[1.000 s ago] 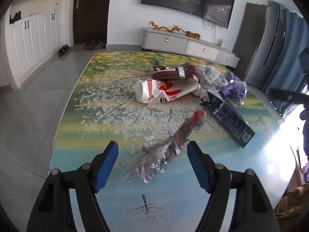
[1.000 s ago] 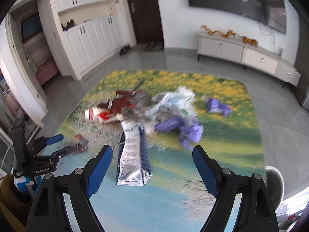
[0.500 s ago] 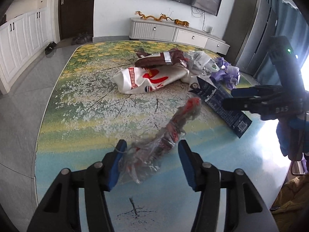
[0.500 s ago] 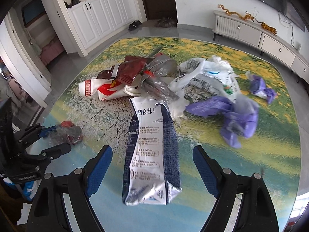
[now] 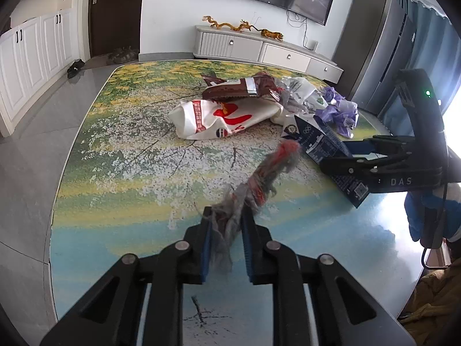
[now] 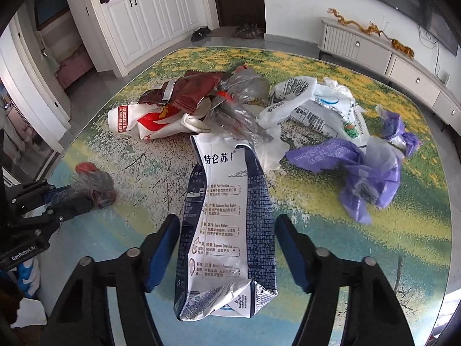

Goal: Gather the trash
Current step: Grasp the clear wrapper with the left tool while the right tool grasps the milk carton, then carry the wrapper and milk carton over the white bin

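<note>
The left claw (image 5: 226,232) is closing, its blue pads pinching the near end of a twisted clear plastic wrapper (image 5: 259,181) with red print, whose far end stretches away over the counter (image 5: 115,173), a glossy top printed with a landscape of yellow blossom and blue water. The right claw (image 6: 227,242) is also closing, its jaws standing either side of a flattened blue-and-white milk carton (image 6: 227,230) that lies lengthwise between them on the counter; the left pad is just beside the carton's edge and the right pad stands clear of it, so the carton is not yet gripped. Beyond the carton lies the rest of the trash: a white bag with red print (image 6: 144,118), a brown foil packet (image 6: 190,89) on top of it, crumpled clear film (image 6: 242,106), a white printed plastic bag (image 6: 319,109) and a purple plastic bag (image 6: 366,170) to the right. In the right wrist view the left claw shows at the left edge with the wrapper bunched at its tip. Behind the counter stand white cabinets (image 6: 149,20) and a low sideboard (image 5: 259,50)
</note>
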